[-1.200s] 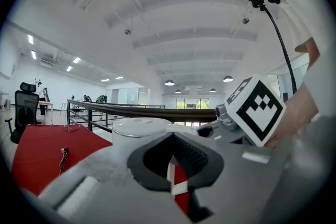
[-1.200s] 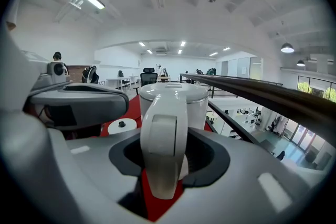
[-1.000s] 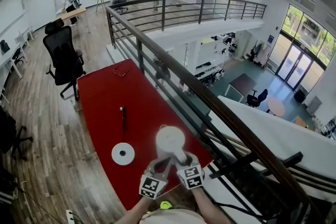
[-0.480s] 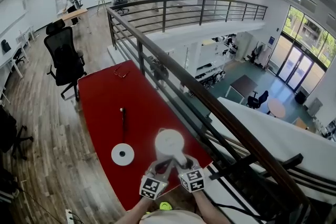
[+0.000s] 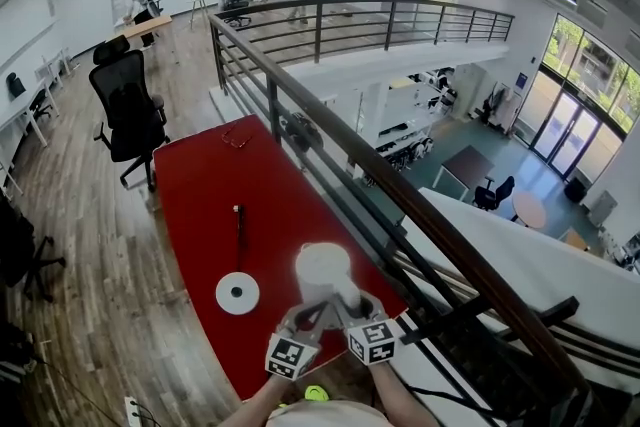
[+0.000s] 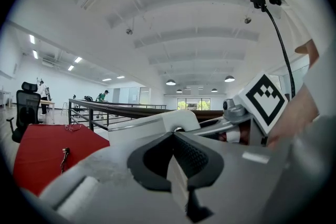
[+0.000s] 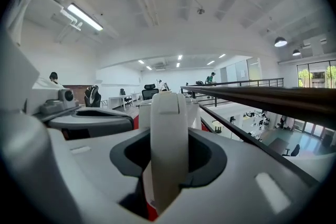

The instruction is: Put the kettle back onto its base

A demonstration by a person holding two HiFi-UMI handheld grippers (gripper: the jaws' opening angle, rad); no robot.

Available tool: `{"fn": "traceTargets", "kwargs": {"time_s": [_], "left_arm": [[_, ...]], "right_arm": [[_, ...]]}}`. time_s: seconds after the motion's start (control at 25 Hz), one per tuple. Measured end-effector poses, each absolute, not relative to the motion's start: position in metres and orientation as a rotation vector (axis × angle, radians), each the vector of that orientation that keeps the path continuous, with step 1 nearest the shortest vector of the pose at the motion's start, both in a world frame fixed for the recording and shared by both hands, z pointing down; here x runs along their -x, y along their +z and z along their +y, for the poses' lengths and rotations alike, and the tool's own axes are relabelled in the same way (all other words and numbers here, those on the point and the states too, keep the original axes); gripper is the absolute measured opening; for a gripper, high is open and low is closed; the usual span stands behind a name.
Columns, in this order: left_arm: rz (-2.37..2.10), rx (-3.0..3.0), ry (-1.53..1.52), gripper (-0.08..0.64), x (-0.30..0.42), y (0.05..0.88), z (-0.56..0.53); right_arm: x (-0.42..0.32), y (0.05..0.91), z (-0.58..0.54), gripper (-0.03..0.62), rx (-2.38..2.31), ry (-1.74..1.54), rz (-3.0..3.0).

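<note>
At the near end of the red table [image 5: 205, 185], toward its 5 o'clock corner, the white kettle [image 5: 323, 270] is apart from its round white base [image 5: 238, 293]. The base lies flat on the red top at the kettle's 9 o'clock. Whether the kettle's bottom rests on the table or hangs just over it cannot be told.

Both grippers come in from 6 o'clock and meet at the kettle's near side. The right gripper [image 5: 347, 307] has the kettle's handle [image 7: 169, 128] standing upright between its jaws. Those jaws have just been closing, and in the right gripper view their tips sit against both sides of the handle, so it is grasping the kettle there. The left gripper [image 5: 312, 313] is just beside it at its 9 o'clock. In the left gripper view its jaws are clenched, the dark pads [image 6: 191, 157] meeting at the tips. The kettle's pale body [image 6: 152, 126] is right in front of them, and the right gripper's marker cube [image 6: 262, 102] is at 3 o'clock.

Farther up the table, at the base's 12 o'clock, lies a thin dark stick-like thing [image 5: 238, 223]. A pair of glasses [image 5: 235, 137] rests near the far end. A dark railing [image 5: 330, 140] runs along the table's 3 o'clock side, and a black office chair [image 5: 128, 110] stands on the wooden floor at about 10 o'clock.
</note>
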State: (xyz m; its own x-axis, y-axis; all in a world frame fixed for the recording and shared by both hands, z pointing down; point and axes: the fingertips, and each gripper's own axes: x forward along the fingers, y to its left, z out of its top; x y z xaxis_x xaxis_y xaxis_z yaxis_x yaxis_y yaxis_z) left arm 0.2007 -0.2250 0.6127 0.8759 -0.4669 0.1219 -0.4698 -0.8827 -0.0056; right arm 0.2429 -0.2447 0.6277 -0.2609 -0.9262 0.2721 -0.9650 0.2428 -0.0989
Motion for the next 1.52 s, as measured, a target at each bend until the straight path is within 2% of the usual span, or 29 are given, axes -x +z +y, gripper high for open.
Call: {"fn": "traceTargets", "kwargs": {"time_s": [0.2, 1.52], "left_arm": [[-0.761, -3.018, 0.172, 0.006, -0.197, 0.609, -0.227], [-0.912, -3.046, 0.063, 0.005, -0.177, 0.558, -0.228]], "right_arm": [[-0.243, 0.613, -0.247, 0.121, -1.861, 0.396, -2.382], [-0.22, 0.535, -0.244, 0.12, -1.785, 0.147, -2.541]]}}
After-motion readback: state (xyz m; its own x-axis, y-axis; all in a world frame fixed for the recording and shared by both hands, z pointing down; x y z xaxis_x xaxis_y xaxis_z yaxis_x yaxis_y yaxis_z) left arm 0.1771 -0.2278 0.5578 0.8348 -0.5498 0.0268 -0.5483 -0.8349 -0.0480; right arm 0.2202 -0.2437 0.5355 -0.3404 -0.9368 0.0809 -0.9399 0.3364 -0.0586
